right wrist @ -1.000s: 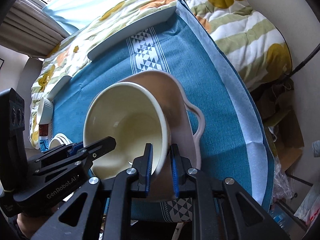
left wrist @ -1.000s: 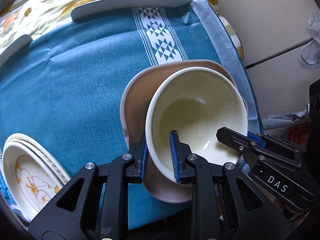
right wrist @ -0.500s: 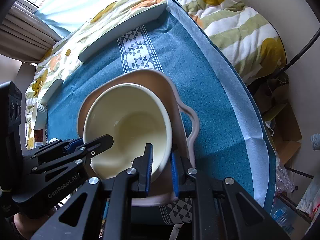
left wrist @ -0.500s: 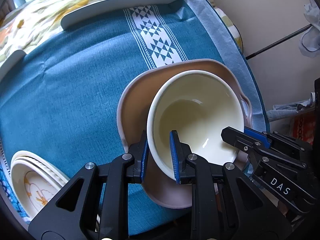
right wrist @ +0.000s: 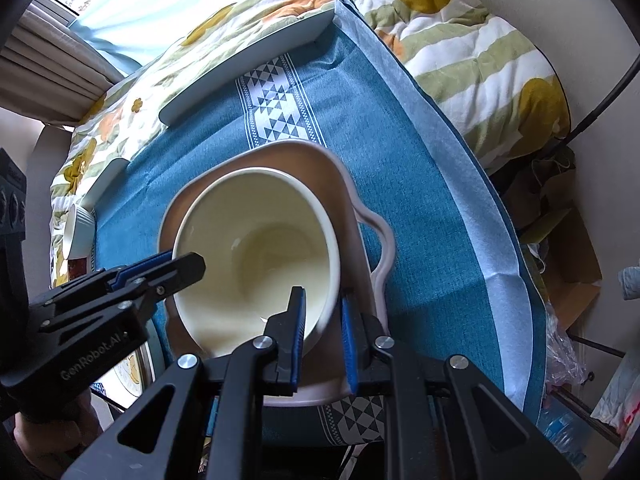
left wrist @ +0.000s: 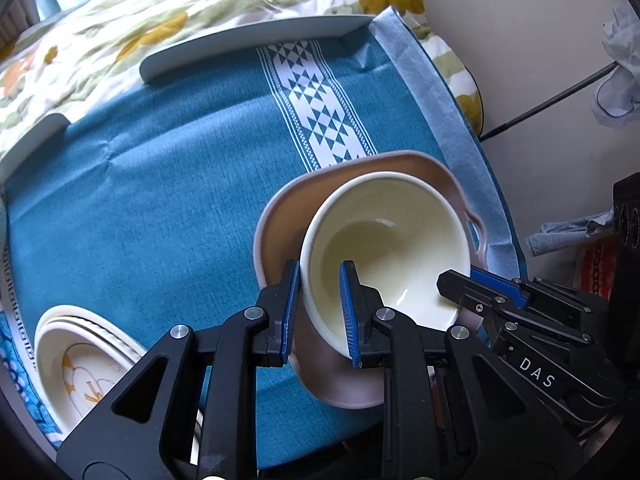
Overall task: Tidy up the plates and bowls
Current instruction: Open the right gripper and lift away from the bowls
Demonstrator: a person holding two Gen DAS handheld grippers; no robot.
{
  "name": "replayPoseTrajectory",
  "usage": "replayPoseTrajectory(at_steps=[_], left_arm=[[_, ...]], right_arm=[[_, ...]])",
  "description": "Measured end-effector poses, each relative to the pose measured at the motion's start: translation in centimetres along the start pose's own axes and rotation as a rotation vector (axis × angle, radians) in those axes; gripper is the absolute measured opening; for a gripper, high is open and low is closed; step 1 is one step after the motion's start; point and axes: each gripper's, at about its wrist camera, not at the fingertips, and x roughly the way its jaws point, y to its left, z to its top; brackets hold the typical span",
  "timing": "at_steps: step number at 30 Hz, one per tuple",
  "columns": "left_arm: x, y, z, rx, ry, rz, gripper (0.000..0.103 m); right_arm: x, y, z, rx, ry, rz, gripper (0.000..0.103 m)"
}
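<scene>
Two grippers share one load above a table [left wrist: 168, 184] dressed in a teal cloth with a white triangle-patterned band [left wrist: 320, 108].

Farthest left, near the table's front edge, sits a stack of cream plates [left wrist: 80, 356] with an orange line drawing on the top one. In the right wrist view a small white ribbed cup [right wrist: 78, 230] stands at the far left edge of the cloth. Two pale, flat trays lie along the back edge, one long [left wrist: 256, 46] and one only partly seen [left wrist: 32, 140], with a flowered quilt [left wrist: 160, 8] behind them.

Next comes the left gripper [left wrist: 318, 312], its blue-padded fingers pinching the near left rim of a cream bowl [left wrist: 384, 248], one pad outside the wall and one inside. The bowl nests inside a pink dish [left wrist: 280, 232] with a looped handle [right wrist: 382, 248] on its right side. Both tilt with their openings toward the cameras, over the right half of the table; whether the dish rests on the cloth I cannot tell.

Further right, the right gripper [right wrist: 322, 336] is pressed onto the pair's right side, one pad inside the bowl and the other outside the pink dish's wall, so it clamps both rims together.

Beyond the table's right edge hang cloths [left wrist: 620, 68] against a plain wall, with cardboard [right wrist: 572, 256] and plastic bags [right wrist: 608, 396] on the floor.
</scene>
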Motion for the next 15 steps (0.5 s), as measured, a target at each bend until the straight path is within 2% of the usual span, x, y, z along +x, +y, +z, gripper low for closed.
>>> replayPoseTrajectory(at_steps=[7, 12, 14, 15], left_arm=[[-2.0, -0.4, -0.2, -0.013, -0.035, 0.003, 0.018], [-6.3, -0.6, -0.6, -0.038, -0.128, 0.012, 0.018], [-8.4, -0.7, -0.9, -0.056, -0.182, 0.034, 0.024], [-9.5, -0.8, -1.2, -0.066, -0.21, 0.05, 0.038]], right_arm=[[-1.9, -0.4, -0.4, 0.004, -0.03, -0.007, 0.016], [-5.2, 0.5, -0.6, -0.052, -0.094, 0.035, 0.016], [-7.0, 1.2, -0.4, -0.1, -0.142, 0.066, 0.016], [-7.9, 1.7, -0.3, -0.13, -0.164, 0.081, 0.016]])
